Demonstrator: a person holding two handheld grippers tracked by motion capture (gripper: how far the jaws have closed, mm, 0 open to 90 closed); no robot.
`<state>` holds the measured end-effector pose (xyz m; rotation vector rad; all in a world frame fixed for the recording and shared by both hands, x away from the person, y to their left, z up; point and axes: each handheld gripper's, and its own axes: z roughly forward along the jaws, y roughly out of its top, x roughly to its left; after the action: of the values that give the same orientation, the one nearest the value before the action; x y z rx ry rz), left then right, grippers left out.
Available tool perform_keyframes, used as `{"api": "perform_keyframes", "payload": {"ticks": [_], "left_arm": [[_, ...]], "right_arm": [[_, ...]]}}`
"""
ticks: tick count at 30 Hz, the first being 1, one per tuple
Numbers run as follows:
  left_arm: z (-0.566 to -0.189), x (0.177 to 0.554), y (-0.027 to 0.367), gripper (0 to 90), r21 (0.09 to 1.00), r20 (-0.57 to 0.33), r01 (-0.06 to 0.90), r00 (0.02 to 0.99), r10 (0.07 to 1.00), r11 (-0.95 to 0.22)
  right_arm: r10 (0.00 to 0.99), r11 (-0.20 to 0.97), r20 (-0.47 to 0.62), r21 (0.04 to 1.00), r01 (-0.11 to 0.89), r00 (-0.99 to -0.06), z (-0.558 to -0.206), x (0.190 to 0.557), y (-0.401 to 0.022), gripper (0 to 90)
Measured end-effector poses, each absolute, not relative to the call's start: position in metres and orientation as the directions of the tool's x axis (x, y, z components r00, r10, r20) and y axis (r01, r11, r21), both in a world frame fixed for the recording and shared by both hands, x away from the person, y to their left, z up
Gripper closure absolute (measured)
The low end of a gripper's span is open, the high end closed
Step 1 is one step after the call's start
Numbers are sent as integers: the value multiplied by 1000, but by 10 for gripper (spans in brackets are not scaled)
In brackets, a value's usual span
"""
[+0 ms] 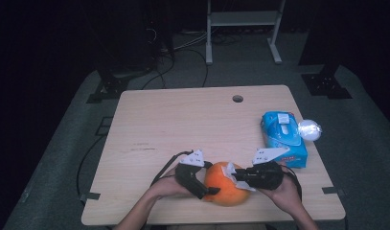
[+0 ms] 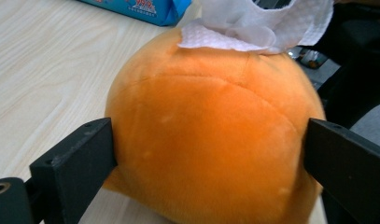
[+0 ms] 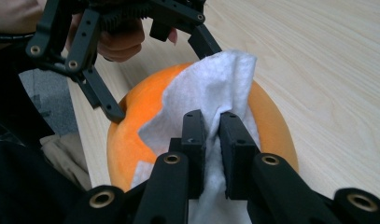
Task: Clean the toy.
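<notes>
Up close, near the table's [image 1: 149, 124] front edge, a person wipes an orange plush ball [image 1: 223, 184] w/ a white tissue [image 1: 229, 171]. The left gripper [image 1: 212, 190] has its jaws spread wide round the ball, one on each flank; in the left gripper view both black jaws sit right at the plush [image 2: 211, 135], seemingly to brace it so the soft, round thing won't roll or slide under the rubbing. Whether they press in or just rest against it can't be told for sure. Opposite, the right gripper [image 1: 235, 174] has its jaws squeezed nearly together on a fold of tissue [image 3: 211, 93], pinching it and draping the rest over the ball's top, so the sheet, not the hard jaws, meets the fabric. Ball lies on the table betw. the two hands, touching the wood. Farther back on the right, a blue wipes pack [image 1: 283, 137] lies flat, within reach, prob. the tissue's source; just beside it, at the table's edge, sits a crumpled white wad [image 1: 309, 129]. Beyond, a cable hole [image 1: 237, 98] in the far edge.
</notes>
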<state>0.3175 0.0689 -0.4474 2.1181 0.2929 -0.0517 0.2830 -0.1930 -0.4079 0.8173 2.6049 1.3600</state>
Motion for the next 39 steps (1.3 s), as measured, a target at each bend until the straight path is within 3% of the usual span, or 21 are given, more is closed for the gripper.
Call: {"api": "perform_keyframes", "payload": {"ticks": [5, 8, 11, 16, 20, 22, 26, 32, 35, 39], "left_arm": [[-436, 314, 73, 326, 855, -92, 179, 976, 199, -487], [-423, 308, 72, 370, 876, 13, 98, 974, 226, -472], [-415, 305, 68, 369, 883, 88, 47, 961, 262, -468], [-419, 304, 70, 361, 860, 128, 26, 956, 263, -510], [-423, 306, 74, 327, 861, 92, 54, 961, 260, -505], [-423, 308, 75, 245, 866, 72, 69, 963, 260, -494], [-426, 315, 74, 107, 866, -64, 188, 961, 270, -464], [-422, 308, 72, 276, 860, 24, 115, 964, 263, -497], [-419, 303, 67, 273, 852, 64, 80, 965, 255, -518], [-420, 305, 70, 244, 852, 48, 88, 968, 245, -516]], "right_arm": [[524, 450, 121, 801, 394, -843, -401, 281, -194, 803], [545, 411, 105, 832, 374, -832, -392, 277, -195, 806], [544, 365, 109, 862, 352, -832, -384, 275, -192, 807], [556, 385, 63, 864, 324, -829, -388, 277, -175, 806], [596, 414, 39, 841, 349, -802, -398, 284, -185, 807], [597, 403, 93, 824, 398, -797, -404, 287, -195, 808], [604, 400, 128, 805, 438, -787, -413, 287, -206, 809], [599, 409, 86, 822, 397, -796, -400, 281, -197, 810], [568, 393, 82, 847, 358, -819, -390, 275, -184, 810], [566, 416, 58, 841, 346, -822, -390, 276, -179, 810]]}}
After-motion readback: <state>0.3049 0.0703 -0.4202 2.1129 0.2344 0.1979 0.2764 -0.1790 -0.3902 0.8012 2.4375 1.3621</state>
